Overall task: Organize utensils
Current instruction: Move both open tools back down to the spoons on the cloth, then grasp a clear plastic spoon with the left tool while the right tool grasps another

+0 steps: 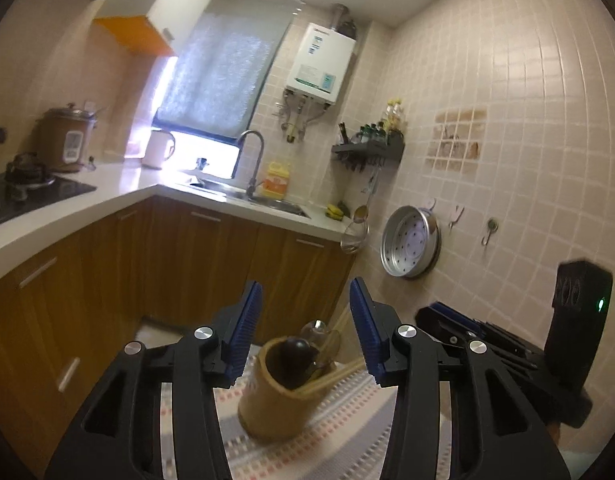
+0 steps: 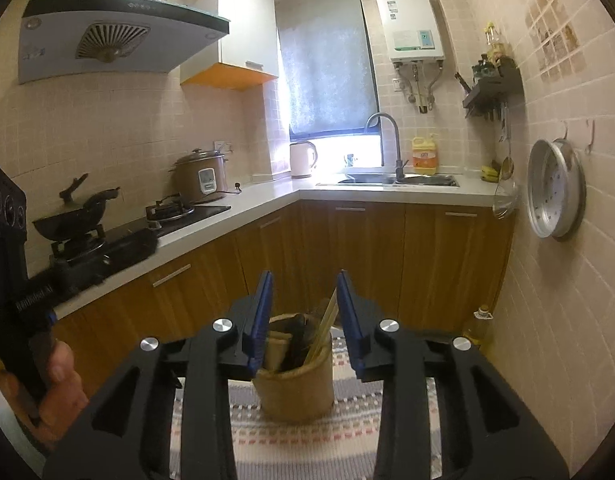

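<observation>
I have the bamboo holder (image 2: 293, 376) standing upright on the striped cloth (image 2: 291, 440) that covers the tabletop, straight ahead of both tools. It looks like a thick-walled, stiff tube, steady on its base and fairly light; I would leave it where it stands and not squeeze its rim.

Inside it lean the utensils: a dark-headed ladle (image 1: 295, 350), a clear spoon (image 1: 321, 334), and pale chopsticks (image 2: 325, 330) jutting above the rim. I judge the chopsticks light, rigid and smooth, so likely to slip or roll; I would pinch them together near mid-shaft. The spoon seems slick too, best taken by its handle.

My left tongs (image 1: 305, 334) stand parted with nothing in them, and my right tongs (image 2: 303, 320) likewise, released and empty.
</observation>
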`<state>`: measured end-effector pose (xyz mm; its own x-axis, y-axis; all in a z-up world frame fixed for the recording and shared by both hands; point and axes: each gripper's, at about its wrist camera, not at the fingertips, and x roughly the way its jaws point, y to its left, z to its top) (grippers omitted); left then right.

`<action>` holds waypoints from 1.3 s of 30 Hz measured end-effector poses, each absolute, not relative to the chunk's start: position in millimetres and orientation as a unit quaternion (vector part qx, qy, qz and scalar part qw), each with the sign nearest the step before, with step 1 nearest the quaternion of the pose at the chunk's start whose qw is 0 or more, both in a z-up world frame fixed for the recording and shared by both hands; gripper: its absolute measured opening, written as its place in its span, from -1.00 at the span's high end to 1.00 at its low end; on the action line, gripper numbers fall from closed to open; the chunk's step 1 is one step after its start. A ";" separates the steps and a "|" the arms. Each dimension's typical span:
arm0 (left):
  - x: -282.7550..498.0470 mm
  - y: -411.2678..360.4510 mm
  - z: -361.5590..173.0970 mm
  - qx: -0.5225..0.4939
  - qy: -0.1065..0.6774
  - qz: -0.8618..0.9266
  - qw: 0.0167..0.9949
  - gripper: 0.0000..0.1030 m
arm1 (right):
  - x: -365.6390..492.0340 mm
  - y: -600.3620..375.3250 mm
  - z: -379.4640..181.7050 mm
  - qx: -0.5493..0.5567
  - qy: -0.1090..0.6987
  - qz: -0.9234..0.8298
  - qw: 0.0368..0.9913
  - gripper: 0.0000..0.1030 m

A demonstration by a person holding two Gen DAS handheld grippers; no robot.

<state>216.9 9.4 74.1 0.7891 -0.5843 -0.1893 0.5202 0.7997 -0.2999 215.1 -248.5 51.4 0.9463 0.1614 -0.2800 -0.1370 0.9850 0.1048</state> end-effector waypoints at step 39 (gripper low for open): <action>128.6 40.2 -119.0 -0.053 0.506 -0.130 0.851 0.12 | 186.0 -210.1 -121.0 0.060 0.540 0.170 0.822 0.23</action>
